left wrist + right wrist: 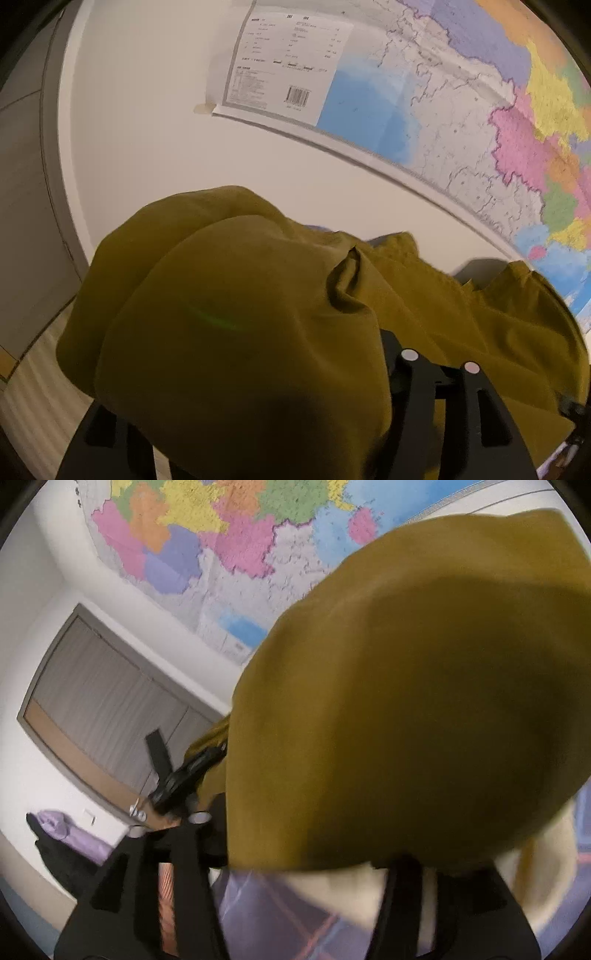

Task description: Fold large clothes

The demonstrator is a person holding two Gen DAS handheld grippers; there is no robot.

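Note:
An olive-yellow garment (236, 302) hangs in the air in front of a wall. In the left wrist view it bulges over my left gripper (295, 369) and hides the left finger; the right finger (436, 373) shows. The jaws seem shut on the cloth, which stretches off to the right. In the right wrist view the same garment (424, 701) covers my right gripper (295, 849); only the left finger (166, 849) shows clearly. The other gripper (184, 775) holds the cloth's far end.
A large coloured map (480, 110) hangs on the white wall, also in the right wrist view (221, 535). A grey door (110, 709) stands at left. A purple cloth (66, 830) lies low at left. A patterned surface (277, 915) lies below.

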